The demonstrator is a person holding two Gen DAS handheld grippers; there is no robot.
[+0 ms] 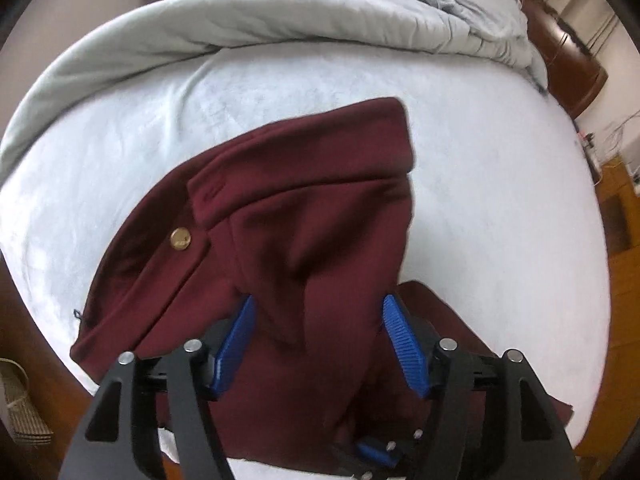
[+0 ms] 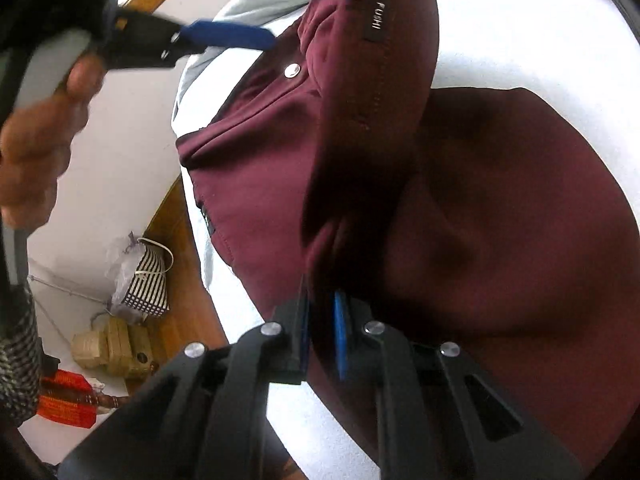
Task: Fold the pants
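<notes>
1. A striped bag (image 2: 150, 284) stands on the floor at the left of the right wrist view, with pale plastic bunched at its top; what it holds cannot be made out.
2. One pair of maroon pants (image 1: 304, 216) lies on the white bed (image 1: 500, 200), partly lifted, with one brass button (image 1: 180, 239) at the left.
3. One grey blanket (image 1: 248, 12) is heaped at the far side of the bed.
4. The left hand-held gripper (image 1: 320, 344) is spread wide, with pants cloth draped between its two blue fingers.
5. The right hand-held gripper (image 2: 322, 336) is narrow, pinching a fold of the pants.
</notes>
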